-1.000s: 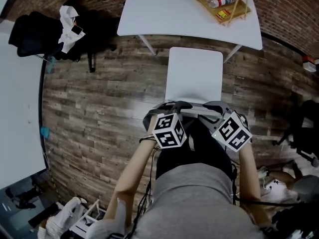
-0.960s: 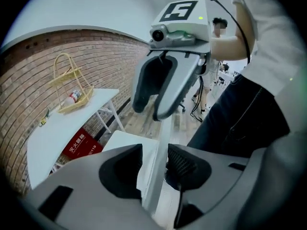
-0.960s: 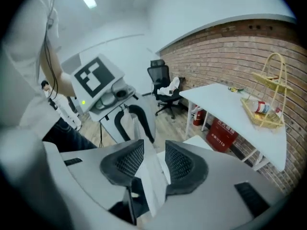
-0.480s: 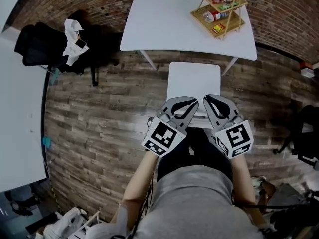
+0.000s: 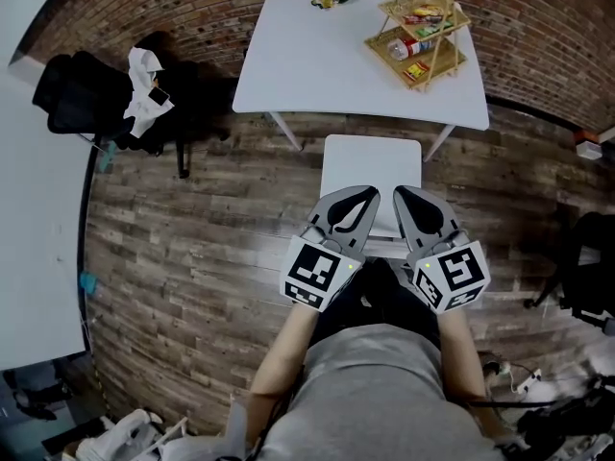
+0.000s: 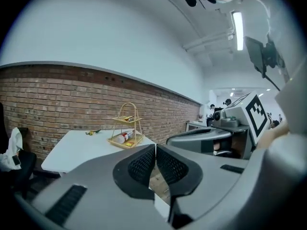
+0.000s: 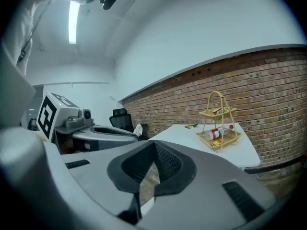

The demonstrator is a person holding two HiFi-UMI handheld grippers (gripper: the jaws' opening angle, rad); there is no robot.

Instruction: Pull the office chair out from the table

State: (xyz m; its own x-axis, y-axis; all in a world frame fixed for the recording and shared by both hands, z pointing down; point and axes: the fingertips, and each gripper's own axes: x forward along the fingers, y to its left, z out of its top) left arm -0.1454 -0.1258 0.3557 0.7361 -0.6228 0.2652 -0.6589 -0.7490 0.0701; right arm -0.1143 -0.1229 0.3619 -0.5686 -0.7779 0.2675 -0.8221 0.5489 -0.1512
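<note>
The white chair [image 5: 371,161] stands just clear of the near edge of the white table [image 5: 327,56], seen from above as a pale square. My left gripper [image 5: 371,194] and right gripper [image 5: 399,192] are held side by side in the air over the chair's near edge. Both sets of jaws have just closed and are shut with nothing between them. In the left gripper view the left gripper [image 6: 156,150] has its black pads pressed together, pointing toward the table [image 6: 81,145]. The right gripper [image 7: 154,145] looks the same, facing the table [image 7: 211,150].
A wire two-tier rack [image 5: 415,32] with a bottle and snacks sits on the table's right part, with a small wrapper [image 5: 332,0] at its far edge. A black office chair [image 5: 86,94] draped with clothes stands at the left by another white desk [image 5: 38,209]. A brick wall runs behind.
Both grippers have lifted from low at the chair's near edge to up in front of me, and their jaws went from wide open to shut. The chair has not visibly shifted.
</note>
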